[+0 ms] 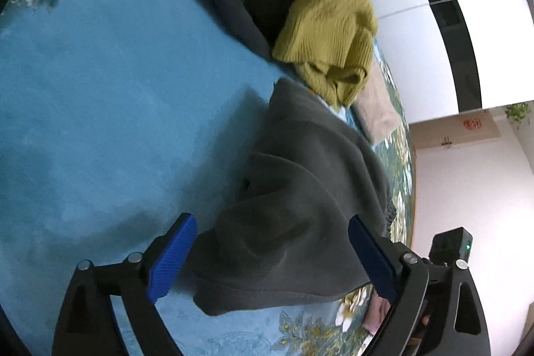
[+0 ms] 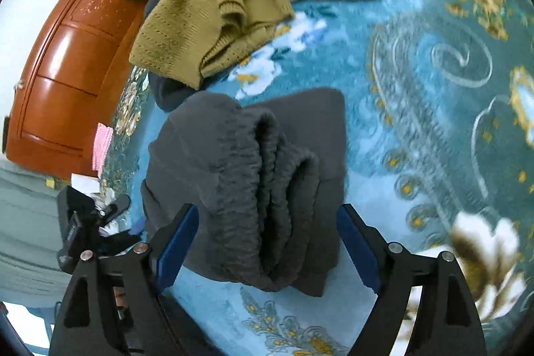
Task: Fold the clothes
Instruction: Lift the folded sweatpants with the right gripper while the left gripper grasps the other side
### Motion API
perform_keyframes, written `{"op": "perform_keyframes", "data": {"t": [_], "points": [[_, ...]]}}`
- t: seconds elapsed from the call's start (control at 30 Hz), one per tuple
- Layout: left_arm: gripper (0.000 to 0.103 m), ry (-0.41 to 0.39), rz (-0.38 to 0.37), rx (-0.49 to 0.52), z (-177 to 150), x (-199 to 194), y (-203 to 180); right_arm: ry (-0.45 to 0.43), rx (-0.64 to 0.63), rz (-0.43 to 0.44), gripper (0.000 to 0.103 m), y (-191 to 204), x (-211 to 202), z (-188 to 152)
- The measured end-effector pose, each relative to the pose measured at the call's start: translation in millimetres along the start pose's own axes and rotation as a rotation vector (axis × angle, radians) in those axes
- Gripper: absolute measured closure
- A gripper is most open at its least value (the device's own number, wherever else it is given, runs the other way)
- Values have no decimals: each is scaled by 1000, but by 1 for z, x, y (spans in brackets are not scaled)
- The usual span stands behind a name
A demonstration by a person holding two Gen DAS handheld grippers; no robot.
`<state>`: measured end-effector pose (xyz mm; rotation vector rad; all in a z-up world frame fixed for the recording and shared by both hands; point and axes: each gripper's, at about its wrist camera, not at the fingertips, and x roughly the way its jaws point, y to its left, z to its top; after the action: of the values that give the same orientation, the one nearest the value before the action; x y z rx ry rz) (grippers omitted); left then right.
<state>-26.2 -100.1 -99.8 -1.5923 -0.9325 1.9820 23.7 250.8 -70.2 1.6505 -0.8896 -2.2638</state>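
Both grippers released over the folded grey garment (image 2: 253, 189)

We see the left gripper (image 1: 272, 256) and right gripper (image 2: 267, 246) spread wide, pads clear of the garment lying lower centre on the teal floral cover (image 2: 434, 89); olive sweater (image 2: 213, 15) upper left.

left hand-held gripper (image 1: 272, 256): matte black frame with triangular cut-outs
left fingers (image 1: 172, 257): ribbed blue pads on black arms
left screws: round silver heads at the finger pivots
right hand-held gripper (image 2: 267, 247): same black frame and cut-outs
right fingers (image 2: 177, 247): dark blue pads, silver pivot screws behind
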Motion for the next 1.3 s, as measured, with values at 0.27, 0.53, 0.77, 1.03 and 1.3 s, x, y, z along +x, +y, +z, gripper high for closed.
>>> {"op": "perform_keyframes", "data": {"t": [0.27,0.53,0.77,1.03,1.3], "points": [[8,57,-21,-14,14,33,-1,23,30,30,18,-10,23,-1],[8,109,-23,7,15,48,-3,27,51,53,4,-24,45,5],[8,127,-19,10,19,53,-1,27,68,81,3,-23,53,6],[22,110,-32,72,18,50,-10,21,44,53,23,-12,47,5],[36,80,-37,137,9,40,-28,8,12,99,44,0,25,8]]}}
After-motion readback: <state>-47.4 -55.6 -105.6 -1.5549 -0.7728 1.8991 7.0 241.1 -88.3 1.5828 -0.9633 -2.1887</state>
